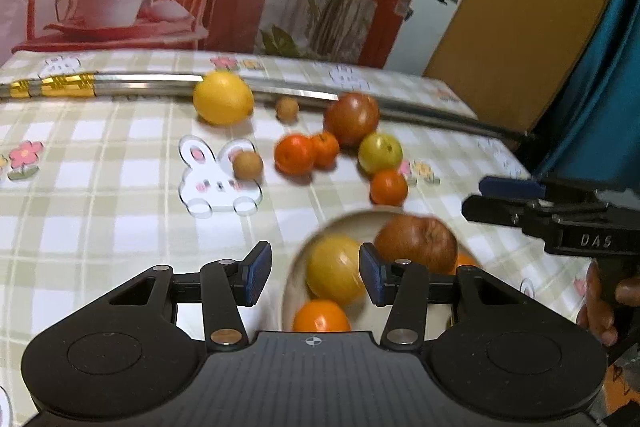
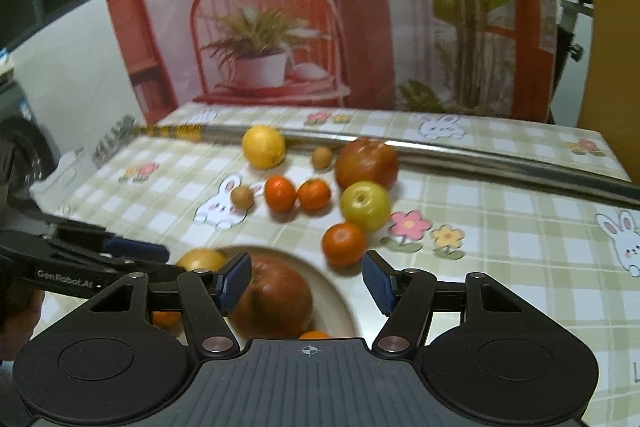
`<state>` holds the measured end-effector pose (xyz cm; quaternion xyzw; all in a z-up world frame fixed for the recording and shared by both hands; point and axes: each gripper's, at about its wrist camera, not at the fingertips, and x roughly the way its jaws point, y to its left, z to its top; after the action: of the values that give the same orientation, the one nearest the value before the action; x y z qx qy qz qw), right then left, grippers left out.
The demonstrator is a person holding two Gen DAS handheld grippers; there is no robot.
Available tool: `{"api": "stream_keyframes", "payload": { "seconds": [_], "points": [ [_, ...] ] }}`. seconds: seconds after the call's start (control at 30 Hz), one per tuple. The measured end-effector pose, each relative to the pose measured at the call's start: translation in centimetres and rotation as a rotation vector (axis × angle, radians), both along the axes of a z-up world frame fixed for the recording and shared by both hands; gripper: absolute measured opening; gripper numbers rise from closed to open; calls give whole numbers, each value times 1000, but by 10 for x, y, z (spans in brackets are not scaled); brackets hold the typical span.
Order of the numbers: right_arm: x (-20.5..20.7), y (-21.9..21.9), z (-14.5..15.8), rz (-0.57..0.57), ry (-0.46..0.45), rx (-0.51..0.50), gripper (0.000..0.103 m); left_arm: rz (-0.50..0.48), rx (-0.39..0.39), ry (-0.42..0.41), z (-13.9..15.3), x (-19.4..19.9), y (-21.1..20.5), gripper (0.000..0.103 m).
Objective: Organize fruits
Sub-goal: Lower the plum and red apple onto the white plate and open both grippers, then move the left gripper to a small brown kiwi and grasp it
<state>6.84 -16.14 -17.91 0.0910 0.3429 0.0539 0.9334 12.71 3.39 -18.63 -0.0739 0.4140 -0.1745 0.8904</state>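
A white bowl near me holds a yellow fruit, a red apple and small oranges. Beyond it on the checked tablecloth lie a large yellow fruit, another red apple, a green apple, three oranges and two small brown fruits. My left gripper hangs open over the bowl's left rim. My right gripper is open above the bowl's right side, holding nothing.
A long metal rod with gold bands lies across the table behind the fruit. A printed backdrop of a plant on a chair stands at the table's far edge. A hand grips the right tool's handle.
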Motion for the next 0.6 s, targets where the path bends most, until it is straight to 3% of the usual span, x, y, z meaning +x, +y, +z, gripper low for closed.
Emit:
{"api": "stream_keyframes", "payload": {
  "seconds": [0.3, 0.6],
  "points": [
    [9, -21, 10, -28, -34, 13, 54, 48, 66, -76, 18, 32, 7, 46],
    [23, -37, 6, -40, -60, -6, 52, 43, 147, -33, -12, 79, -8, 35]
  ]
}}
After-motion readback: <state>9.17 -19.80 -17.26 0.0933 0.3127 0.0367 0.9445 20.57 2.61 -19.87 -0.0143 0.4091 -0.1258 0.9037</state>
